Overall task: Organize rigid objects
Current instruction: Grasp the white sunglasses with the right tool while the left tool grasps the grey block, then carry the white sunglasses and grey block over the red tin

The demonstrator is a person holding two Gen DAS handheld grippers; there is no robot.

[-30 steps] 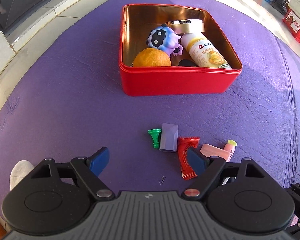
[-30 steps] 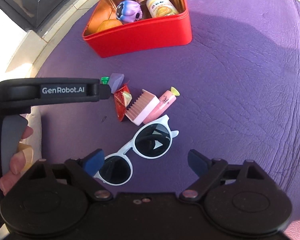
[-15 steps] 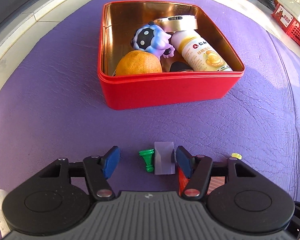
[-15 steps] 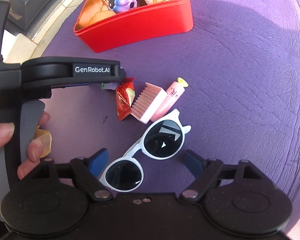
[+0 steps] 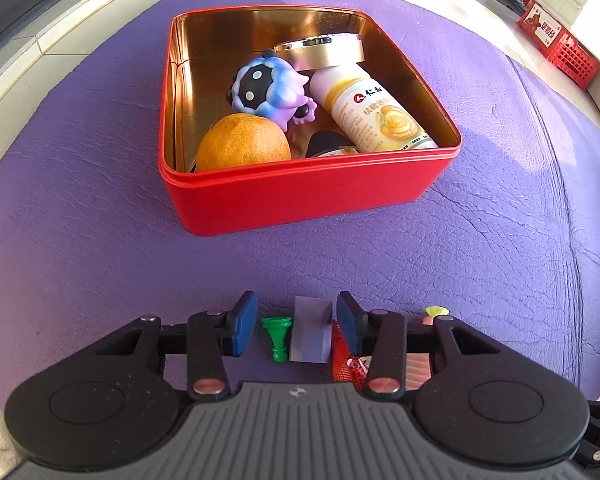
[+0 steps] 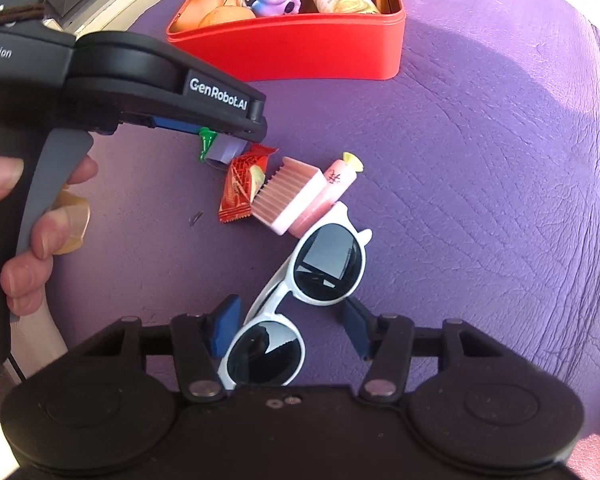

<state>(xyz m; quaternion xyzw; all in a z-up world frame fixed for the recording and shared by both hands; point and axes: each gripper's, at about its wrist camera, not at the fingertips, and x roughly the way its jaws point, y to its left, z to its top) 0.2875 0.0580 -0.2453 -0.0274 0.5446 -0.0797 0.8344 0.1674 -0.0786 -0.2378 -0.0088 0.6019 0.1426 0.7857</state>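
the left claw, apart, straddles both the small grey-purple plastic block and the green plastic pawn-shaped piece on the purple leather surface, so closing may pinch both or squirt one aside, while the right claw hangs apart over the white-framed round sunglasses.

The left gripper is low over the surface, its 2 blue pads parted. A bare hand squeezes its grey trigger. The right gripper hovers with its jaws wider apart.
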